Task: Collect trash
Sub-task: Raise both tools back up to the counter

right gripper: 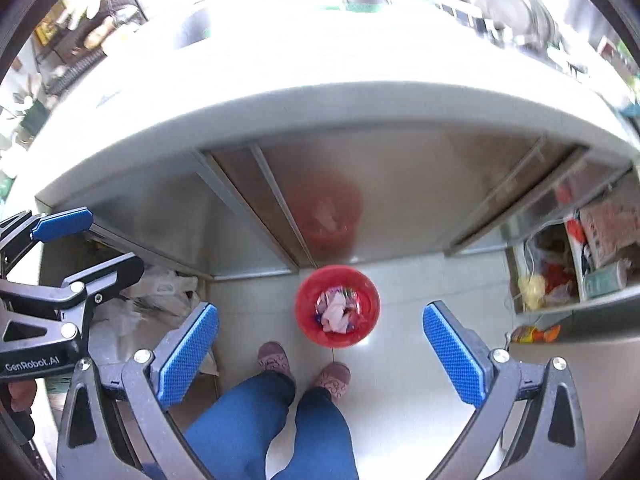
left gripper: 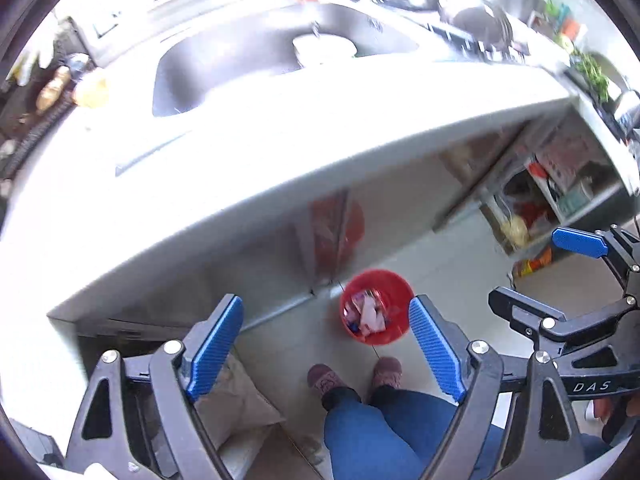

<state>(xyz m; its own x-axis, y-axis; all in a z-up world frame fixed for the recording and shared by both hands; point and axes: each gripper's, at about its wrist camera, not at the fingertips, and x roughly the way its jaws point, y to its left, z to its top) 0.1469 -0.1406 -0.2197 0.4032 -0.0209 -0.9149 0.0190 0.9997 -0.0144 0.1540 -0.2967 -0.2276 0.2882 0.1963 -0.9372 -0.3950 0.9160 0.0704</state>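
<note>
Round red plastic bin (right gripper: 338,306) standing upright on the pale glossy floor (right gripper: 420,340), mouth up, just before the brushed-metal cabinet front (right gripper: 360,200) under the worktop edge (right gripper: 320,100); crumpled wrappers (right gripper: 336,312) heaped inside. Left gripper (left gripper: 326,344) spread wide, ribbed blue pads (left gripper: 214,350) holding nothing. Right gripper (right gripper: 320,350) likewise wide apart and empty. Slippered feet (right gripper: 274,360) near the bin.

"DAS" on right gripper (left gripper: 552,276), "GenRobot.AI" on left gripper (right gripper: 86,240)
</note>
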